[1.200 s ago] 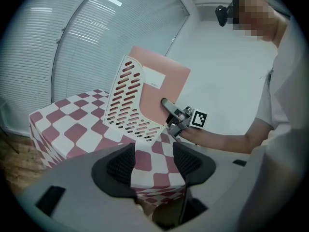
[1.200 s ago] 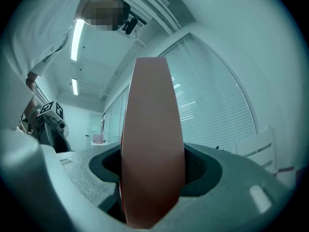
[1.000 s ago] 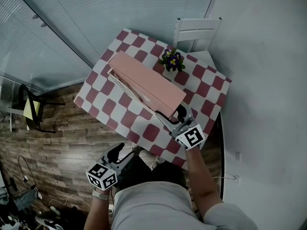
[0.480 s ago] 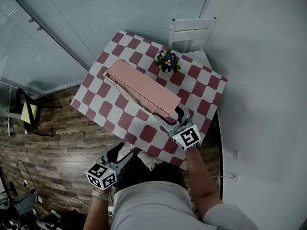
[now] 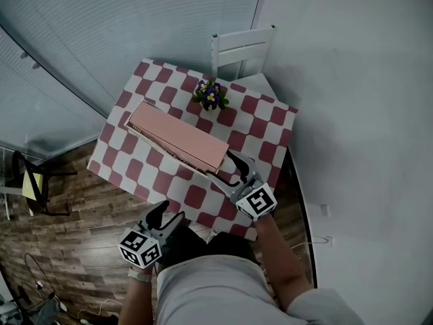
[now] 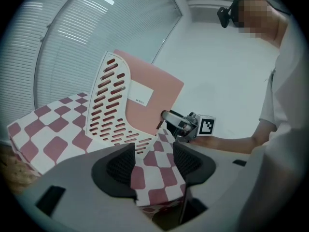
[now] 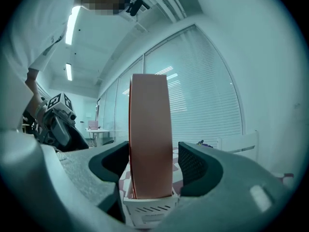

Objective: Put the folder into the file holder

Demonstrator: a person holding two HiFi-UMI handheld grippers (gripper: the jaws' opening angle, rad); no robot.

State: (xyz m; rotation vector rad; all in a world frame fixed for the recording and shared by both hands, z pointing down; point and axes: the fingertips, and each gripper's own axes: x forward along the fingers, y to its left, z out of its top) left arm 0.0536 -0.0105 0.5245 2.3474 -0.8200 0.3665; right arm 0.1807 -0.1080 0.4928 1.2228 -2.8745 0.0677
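Note:
The pink folder (image 5: 179,137) stands on edge inside the white slotted file holder (image 5: 137,132) on the checkered table (image 5: 267,131). My right gripper (image 5: 226,168) is at the near end of the holder. In the right gripper view the folder (image 7: 149,129) and the holder's end wall (image 7: 147,209) sit between the jaws of that gripper (image 7: 153,163); a gap shows beside the right pad, so it is open. My left gripper (image 5: 168,215) hangs below the table's near edge, open and empty. From the left gripper (image 6: 152,161) I see the holder (image 6: 108,105), the folder (image 6: 159,88) and the right gripper (image 6: 165,116).
A pot of purple flowers (image 5: 210,95) stands at the table's far side, close to the holder's right face. A white chair (image 5: 240,46) is behind the table, a pale wall runs along the right, and a dark chair (image 5: 40,188) stands on the wooden floor at left.
The head view has swung, so the table now sits further left in the picture. The right gripper stays at the folder's near end. The left gripper has crept a little toward the table edge.

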